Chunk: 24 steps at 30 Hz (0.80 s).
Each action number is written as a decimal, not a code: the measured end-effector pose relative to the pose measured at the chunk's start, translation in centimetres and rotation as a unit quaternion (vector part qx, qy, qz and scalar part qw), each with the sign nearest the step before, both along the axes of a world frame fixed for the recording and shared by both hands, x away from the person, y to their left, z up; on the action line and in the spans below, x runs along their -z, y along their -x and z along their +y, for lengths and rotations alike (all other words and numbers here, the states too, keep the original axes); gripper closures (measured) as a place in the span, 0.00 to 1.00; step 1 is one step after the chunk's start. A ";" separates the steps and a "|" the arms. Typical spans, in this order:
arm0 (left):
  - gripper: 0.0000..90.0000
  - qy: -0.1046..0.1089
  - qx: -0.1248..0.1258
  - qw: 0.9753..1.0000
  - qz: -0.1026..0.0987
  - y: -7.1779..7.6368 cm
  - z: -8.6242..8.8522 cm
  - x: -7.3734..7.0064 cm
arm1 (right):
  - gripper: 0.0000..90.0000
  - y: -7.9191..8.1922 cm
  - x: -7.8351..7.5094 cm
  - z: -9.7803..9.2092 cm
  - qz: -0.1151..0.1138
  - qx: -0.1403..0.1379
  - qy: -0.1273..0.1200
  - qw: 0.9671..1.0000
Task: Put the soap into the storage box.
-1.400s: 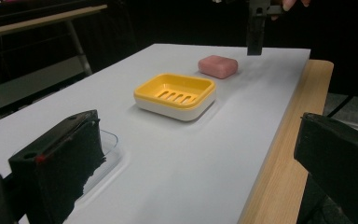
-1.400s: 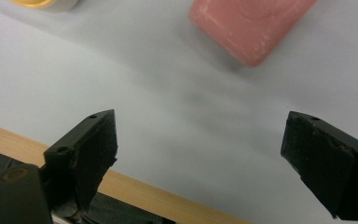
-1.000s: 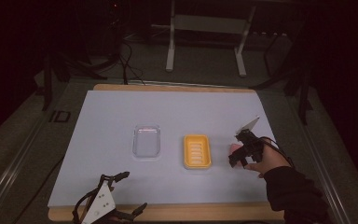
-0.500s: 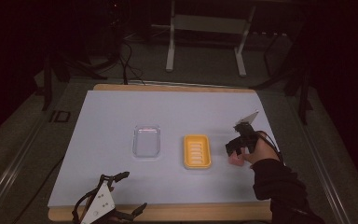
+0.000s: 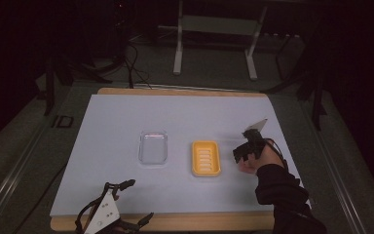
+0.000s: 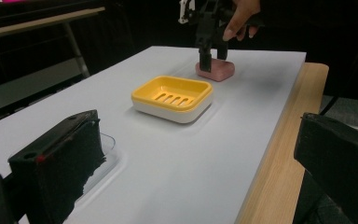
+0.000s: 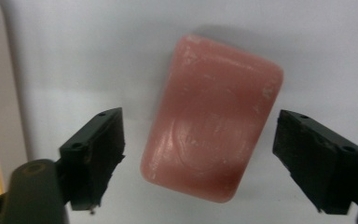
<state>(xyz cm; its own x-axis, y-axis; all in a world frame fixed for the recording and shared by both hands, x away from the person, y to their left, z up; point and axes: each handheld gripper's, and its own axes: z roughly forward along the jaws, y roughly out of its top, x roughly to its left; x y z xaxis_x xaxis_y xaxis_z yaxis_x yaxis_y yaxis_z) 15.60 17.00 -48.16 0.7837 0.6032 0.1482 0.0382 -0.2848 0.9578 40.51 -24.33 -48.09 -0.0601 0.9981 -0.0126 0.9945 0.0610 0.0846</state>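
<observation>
Right tongs [image 7: 198, 161] apart, straddling pink soap [image 7: 212, 116] on tabletop [image 5: 126, 117]. Soap likely firm, slick; grip long flat sides. Left tongs [image 6: 205, 172] apart, idle, near edge.

High view: above the near edge, looking forward and down over the whole table [image 5: 126, 117]. Left gripper view: low at the table's near edge, facing across it. Right gripper view: close, straight down. All three share the pink soap [image 7: 212, 119].

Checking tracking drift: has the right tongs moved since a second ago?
Yes. The right tongs moved left, nearer the yellow soap dish, over the pink soap.
</observation>
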 end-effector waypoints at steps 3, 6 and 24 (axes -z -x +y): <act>0.02 -0.001 0.000 1.000 0.000 0.0 0.0 0.0 | 0.20 -0.2 0.3 -0.2 0.002 0.007 0.004 1.000; 0.02 -0.003 0.001 1.000 0.000 0.0 0.0 0.0 | 0.20 -0.4 0.6 -0.4 0.004 0.011 0.010 1.000; 0.02 -0.004 0.000 1.000 0.001 0.0 0.0 0.0 | 0.41 -0.6 0.4 0.2 -0.001 -0.002 0.028 1.000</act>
<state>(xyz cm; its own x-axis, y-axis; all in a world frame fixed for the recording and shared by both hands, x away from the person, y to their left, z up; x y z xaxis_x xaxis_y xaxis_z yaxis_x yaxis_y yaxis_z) 15.64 16.97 -48.20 0.7844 0.6016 0.1512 0.0399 -0.2922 0.9555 41.08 -24.17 -48.45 -0.0650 0.9956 -0.0680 0.9940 0.0706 0.0833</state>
